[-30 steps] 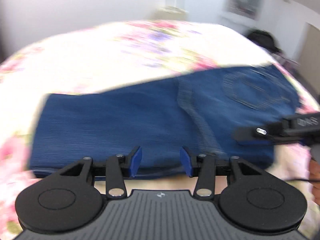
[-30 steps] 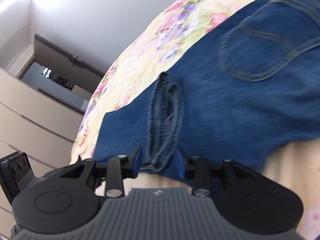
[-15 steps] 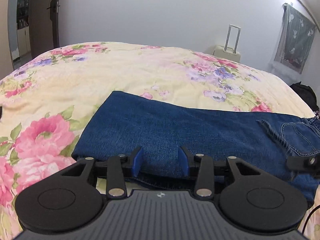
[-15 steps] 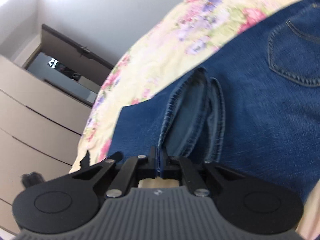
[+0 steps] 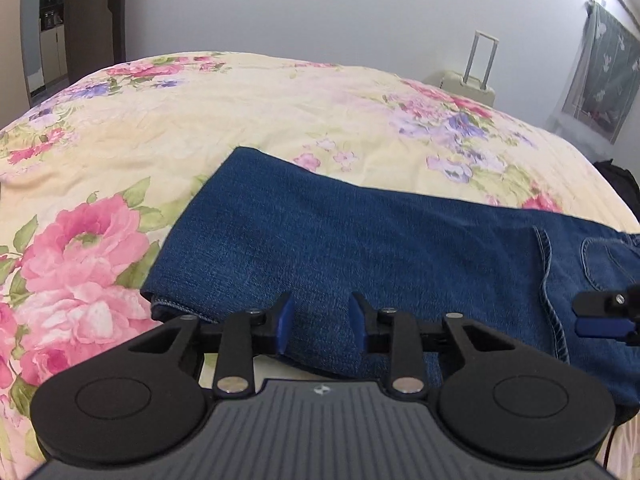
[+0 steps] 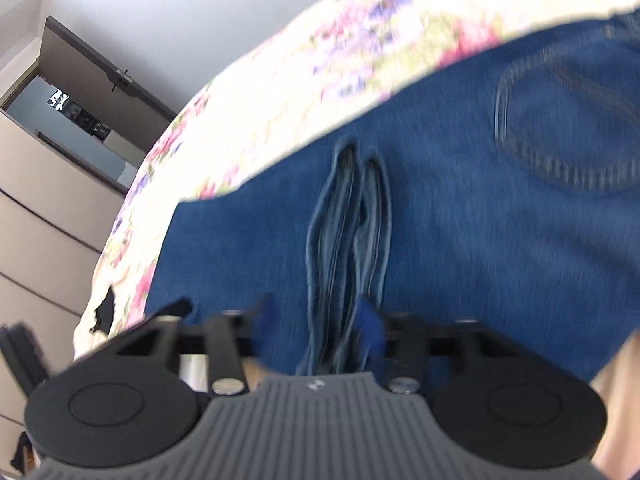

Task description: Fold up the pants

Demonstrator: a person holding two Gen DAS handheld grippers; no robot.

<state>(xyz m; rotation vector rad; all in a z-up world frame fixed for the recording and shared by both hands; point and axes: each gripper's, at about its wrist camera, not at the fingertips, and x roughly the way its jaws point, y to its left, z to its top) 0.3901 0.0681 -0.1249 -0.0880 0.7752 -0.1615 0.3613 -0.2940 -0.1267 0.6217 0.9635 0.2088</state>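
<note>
The jeans (image 5: 360, 240) lie folded on the flowered bed (image 5: 200, 120). The left gripper (image 5: 322, 320) is closing over their near edge; the right gripper (image 6: 320, 320) is opening around the hems (blurred). Take all layers together.

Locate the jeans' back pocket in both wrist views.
Left wrist: back pocket at the far right edge, partly cut off, above the right gripper.
Right wrist: back pocket upper right, blurred.
Shared landmark: stacked leg hems beside the pocket.
</note>
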